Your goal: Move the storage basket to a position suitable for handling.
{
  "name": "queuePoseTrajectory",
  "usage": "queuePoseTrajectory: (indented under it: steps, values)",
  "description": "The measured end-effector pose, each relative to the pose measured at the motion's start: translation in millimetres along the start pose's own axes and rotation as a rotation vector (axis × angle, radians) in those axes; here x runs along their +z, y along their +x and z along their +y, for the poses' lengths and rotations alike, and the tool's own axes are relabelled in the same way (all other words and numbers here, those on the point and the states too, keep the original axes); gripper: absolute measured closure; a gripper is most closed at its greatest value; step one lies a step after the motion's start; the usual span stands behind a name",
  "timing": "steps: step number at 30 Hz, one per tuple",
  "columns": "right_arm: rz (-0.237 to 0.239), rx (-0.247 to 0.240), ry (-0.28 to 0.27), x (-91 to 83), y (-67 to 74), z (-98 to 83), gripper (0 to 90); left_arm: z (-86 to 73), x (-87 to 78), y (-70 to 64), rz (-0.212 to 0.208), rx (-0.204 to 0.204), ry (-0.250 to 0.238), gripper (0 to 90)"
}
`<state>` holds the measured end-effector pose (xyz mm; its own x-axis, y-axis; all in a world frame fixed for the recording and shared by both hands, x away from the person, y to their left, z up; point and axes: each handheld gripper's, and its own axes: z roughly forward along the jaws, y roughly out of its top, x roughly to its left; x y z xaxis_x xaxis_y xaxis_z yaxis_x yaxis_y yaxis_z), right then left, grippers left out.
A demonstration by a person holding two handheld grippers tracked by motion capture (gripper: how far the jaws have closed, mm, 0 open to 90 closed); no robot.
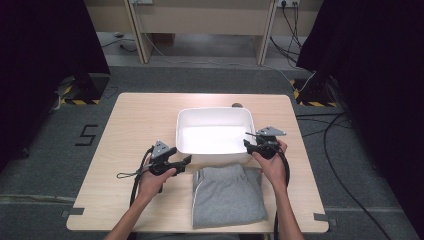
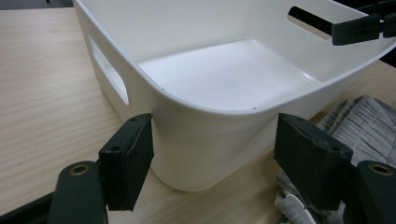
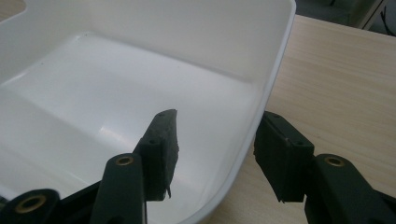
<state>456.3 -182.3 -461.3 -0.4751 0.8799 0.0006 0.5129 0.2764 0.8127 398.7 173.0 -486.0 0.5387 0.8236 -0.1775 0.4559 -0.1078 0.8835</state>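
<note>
A white plastic tub (image 1: 215, 110) stands empty in the middle of the wooden table (image 1: 140, 120). A folded grey garment (image 1: 227, 195) lies in front of it, near the table's front edge. My left gripper (image 1: 186, 161) is at the tub's near left corner. In the left gripper view its jaws (image 2: 215, 163) stand open, with the tub's rounded corner (image 2: 201, 135) just ahead and the garment (image 2: 364, 121) at the right. My right gripper (image 1: 247, 144) straddles the tub's right wall (image 3: 280, 60). One jaw is inside and one outside (image 3: 219, 154), with a gap at the inner pad.
A small dark object (image 1: 237, 105) lies on the table just behind the tub. Cables run from both grippers back toward the person. Bare tabletop lies left of the tub. Black curtains, floor cables and a wooden frame surround the table.
</note>
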Motion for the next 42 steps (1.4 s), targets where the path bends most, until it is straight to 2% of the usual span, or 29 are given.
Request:
queuePoseTrajectory:
  steps: [7, 10, 12, 14, 17, 22, 25, 30, 36, 40, 42]
  values:
    - [0.006, 0.009, -0.008, 0.3, -1.2, -0.6, 49.0, 0.0, -0.2, 0.8, -0.004, -0.003, -0.001, 28.2]
    - [0.028, 0.013, -0.028, -1.0, -2.3, -0.5, 41.7, -0.3, -1.3, 0.5, -0.011, -0.016, -0.007, 27.7]
    - [0.043, 0.016, -0.048, -5.0, -2.1, 1.0, 39.6, 0.0, -3.5, 0.4, 0.003, -0.011, -0.002, 26.5]
    - [0.026, 0.001, -0.05, -10.0, -0.7, 2.6, 39.2, 0.2, -6.8, 1.2, 0.018, -0.017, 0.005, 25.2]
    - [0.026, 0.014, -0.051, -15.5, -0.9, 3.6, 36.1, -0.3, -12.4, 3.2, 0.021, -0.029, 0.007, 23.3]
    - [0.02, 0.04, -0.056, -21.8, -5.4, 2.2, 31.9, -3.2, -22.6, 3.9, 0.023, -0.027, 0.016, 19.5]
    - [0.016, 0.023, -0.053, -26.3, -7.1, 4.5, 30.3, -4.9, -28.1, 6.0, 0.017, -0.034, 0.031, 16.4]
    - [0.006, 0.033, -0.066, -36.0, -8.2, 7.5, 26.7, -8.1, -38.8, 7.5, 0.01, -0.02, 0.039, 14.9]
    - [-0.002, 0.023, -0.06, -47.0, -6.4, -3.8, 25.0, -13.3, -49.5, 6.6, 0.01, -0.017, 0.032, 15.0]
    - [-0.008, 0.028, -0.079, -58.0, -4.7, -11.0, 24.7, -19.7, -54.9, 6.0, 0.007, -0.016, 0.04, 14.9]
    - [-0.017, 0.015, -0.065, -62.1, -3.8, -14.1, 23.8, -23.1, -56.1, 5.4, 0.004, -0.019, 0.044, 15.0]
